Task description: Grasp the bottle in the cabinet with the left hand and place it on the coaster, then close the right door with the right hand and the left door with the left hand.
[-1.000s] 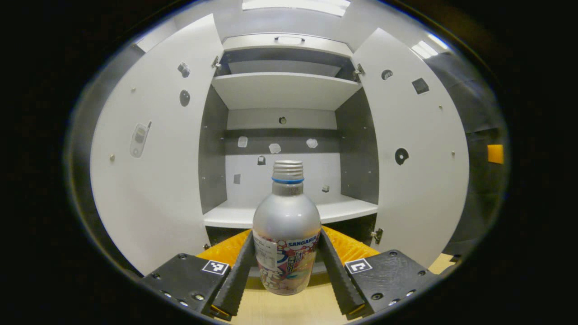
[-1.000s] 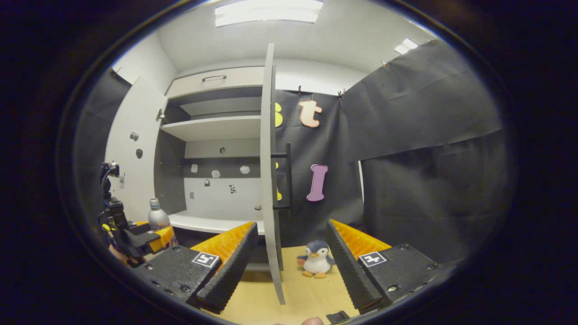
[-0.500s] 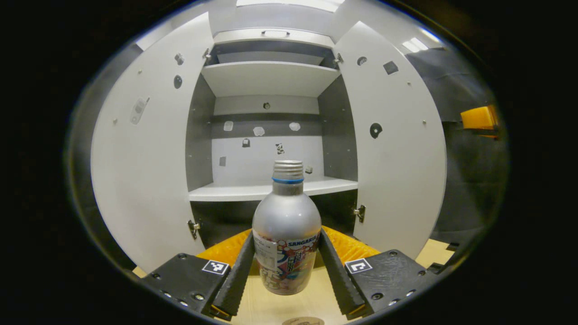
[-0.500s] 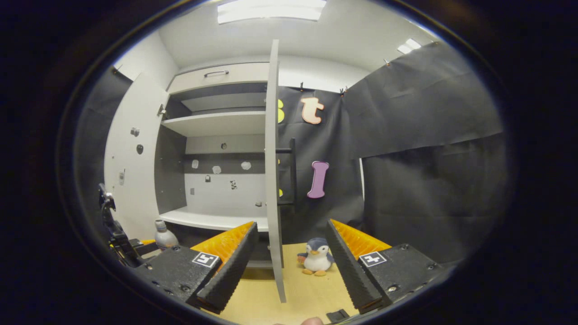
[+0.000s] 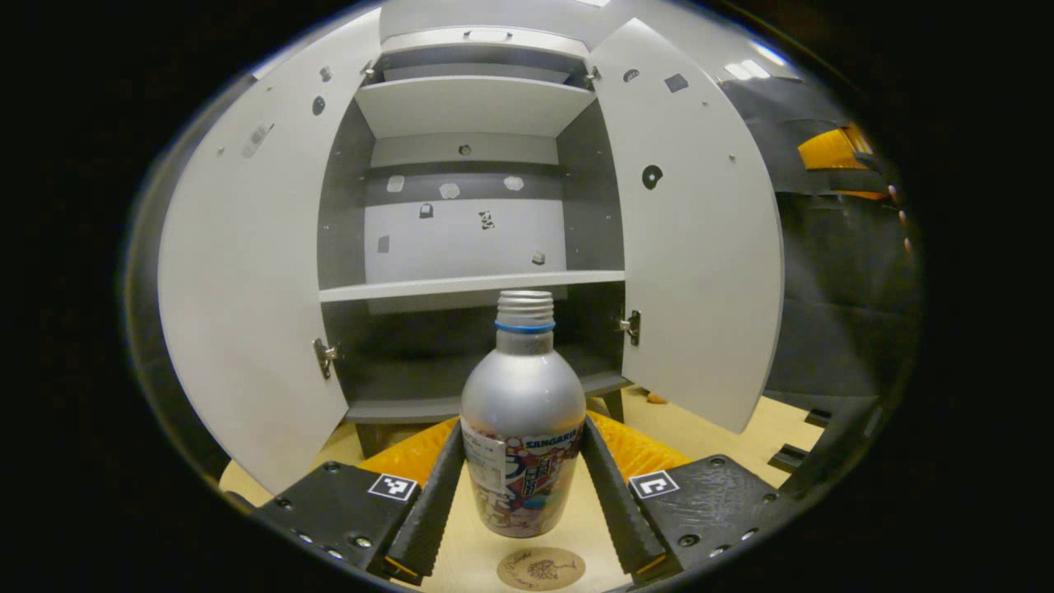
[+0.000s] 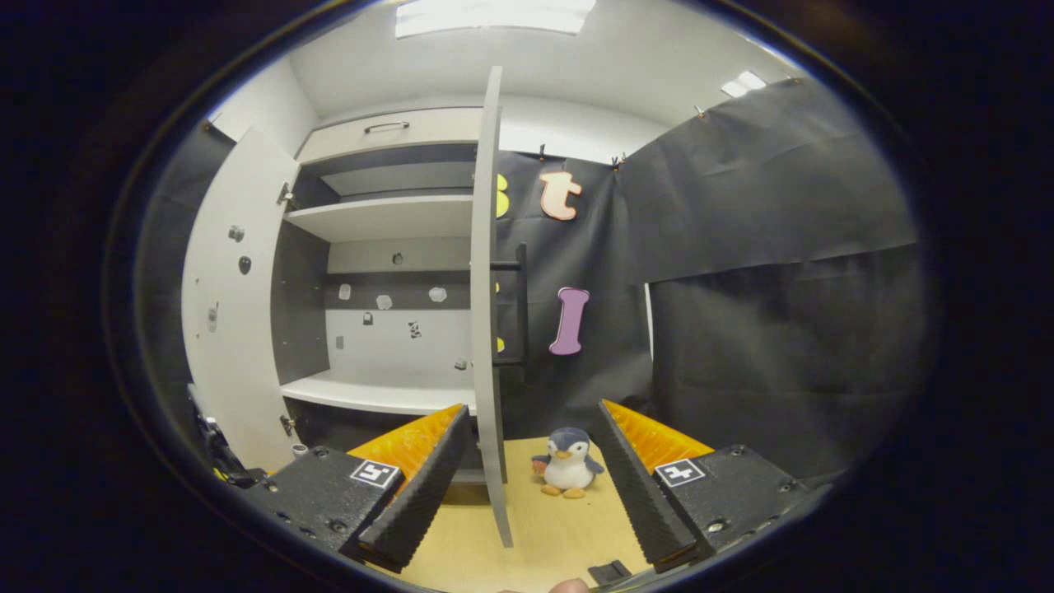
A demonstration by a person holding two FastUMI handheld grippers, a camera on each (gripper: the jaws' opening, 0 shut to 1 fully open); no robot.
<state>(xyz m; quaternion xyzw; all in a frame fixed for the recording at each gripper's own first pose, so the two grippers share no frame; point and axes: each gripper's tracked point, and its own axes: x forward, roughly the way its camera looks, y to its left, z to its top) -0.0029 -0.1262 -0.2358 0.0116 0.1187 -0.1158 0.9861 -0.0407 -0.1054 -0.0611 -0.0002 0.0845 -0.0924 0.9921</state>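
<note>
We have the bottle (image 5: 523,428) clamped between the jaws of the left gripper (image 5: 523,502), upright and clear of the cabinet (image 5: 469,284), with the coaster (image 5: 541,568) lying on the bench (image 5: 700,424) just below and slightly toward us from its base. Whether the base touches anything yet we cannot tell; it looks to hang above the wood.

The main risk we see is a missed landing. The coaster sits at the very edge of the left gripper view, so if we lower straight down the bottle may come to rest ahead of the disc or half on its rim, and a rounded bottle on a rim tips easily. Letting go before the base is flat would do the same.

The right gripper (image 6: 523,478) has its jaws apart on nothing, with the edge of the right door (image 6: 487,329) standing between them and the penguin toy (image 6: 567,463) on the bench beyond. A careless push there could swing the door early or knock the toy. The left door (image 5: 247,272) stands wide open beside the carrying hand's path.
</note>
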